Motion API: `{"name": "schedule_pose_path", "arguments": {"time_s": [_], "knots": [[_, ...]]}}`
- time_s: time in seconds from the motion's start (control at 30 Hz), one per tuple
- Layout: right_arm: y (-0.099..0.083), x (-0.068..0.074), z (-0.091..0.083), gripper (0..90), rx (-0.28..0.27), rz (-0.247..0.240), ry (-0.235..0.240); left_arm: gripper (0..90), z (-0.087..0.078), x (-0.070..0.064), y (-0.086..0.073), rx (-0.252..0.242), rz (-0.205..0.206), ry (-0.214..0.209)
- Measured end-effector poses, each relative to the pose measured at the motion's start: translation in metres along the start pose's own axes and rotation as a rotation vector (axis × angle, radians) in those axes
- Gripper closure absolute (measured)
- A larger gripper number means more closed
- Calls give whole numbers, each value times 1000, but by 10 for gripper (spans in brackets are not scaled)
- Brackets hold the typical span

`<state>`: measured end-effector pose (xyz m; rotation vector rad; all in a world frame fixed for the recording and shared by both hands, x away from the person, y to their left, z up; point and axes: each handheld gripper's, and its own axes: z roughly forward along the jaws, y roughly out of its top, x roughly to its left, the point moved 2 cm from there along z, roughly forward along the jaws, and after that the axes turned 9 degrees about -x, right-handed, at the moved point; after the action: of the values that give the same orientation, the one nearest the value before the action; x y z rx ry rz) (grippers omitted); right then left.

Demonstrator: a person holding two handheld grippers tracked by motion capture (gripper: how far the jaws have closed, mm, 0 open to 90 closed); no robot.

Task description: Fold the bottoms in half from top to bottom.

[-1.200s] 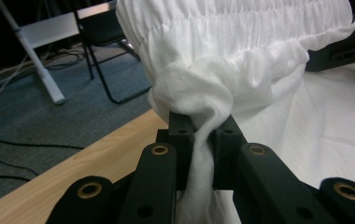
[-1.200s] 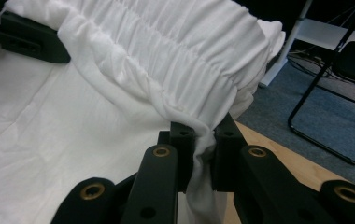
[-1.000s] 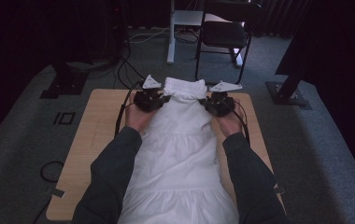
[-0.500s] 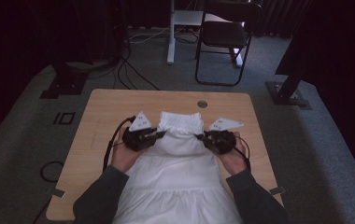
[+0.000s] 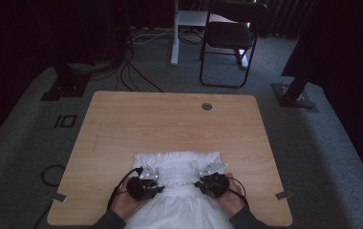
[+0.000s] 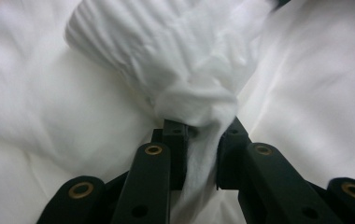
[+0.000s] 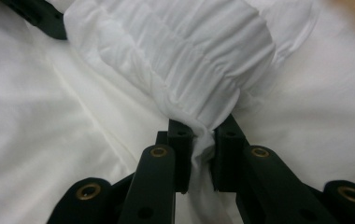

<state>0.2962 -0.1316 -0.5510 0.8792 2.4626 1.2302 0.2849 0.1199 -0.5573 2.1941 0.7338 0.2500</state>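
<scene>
The white garment (image 5: pixel 177 191) lies on the near part of the wooden table (image 5: pixel 170 124), its gathered, ribbed band (image 5: pixel 177 164) turned toward the far side and the smooth skirt part running back between your forearms and off the near edge. You hold it at both ends of that band.

Your left gripper (image 5: pixel 144 183) sits at the band's left end. In the left gripper view its two black jaws are closed onto a bunched fold of the white cloth (image 6: pixel 199 140); the fabric is pinched between them and bulges out just ahead of the tips, with the ribbed band (image 6: pixel 166 51) rising beyond that and smooth cloth on either side.

Your right gripper (image 5: pixel 213 181) sits at the band's right end, about level with the left one and well apart from it, with the band stretched between the two. In the right gripper view its jaws are likewise clamped on a fold of the fabric (image 7: pixel 201 144), the ribbed band (image 7: pixel 180 60) curling up directly ahead of the tips. A black part of the other gripper (image 7: pixel 40 16) shows at the upper left of that view.

Beyond both grippers the tabletop is bare wood up to a small round grommet (image 5: pixel 207 106) near the far edge. Farther off, on the grey carpet, stand a dark chair (image 5: pixel 229 40) and some cables (image 5: pixel 132 67).
</scene>
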Motion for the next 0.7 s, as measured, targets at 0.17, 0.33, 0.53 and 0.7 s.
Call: {"name": "schedule_pose_path", "arguments": {"time_s": [0.17,0.33,0.53,0.7], "knots": [[-1,-6,16,801,38,0,-40,786,6,4,5,-8,36,42],[3,-19,23,800,25,30,-51,786,15,16,14,-20,36,70],[17,-44,37,798,19,35,-102,785,33,36,34,-4,46,138],[38,-89,57,792,31,72,-104,784,54,60,60,26,45,196]]}}
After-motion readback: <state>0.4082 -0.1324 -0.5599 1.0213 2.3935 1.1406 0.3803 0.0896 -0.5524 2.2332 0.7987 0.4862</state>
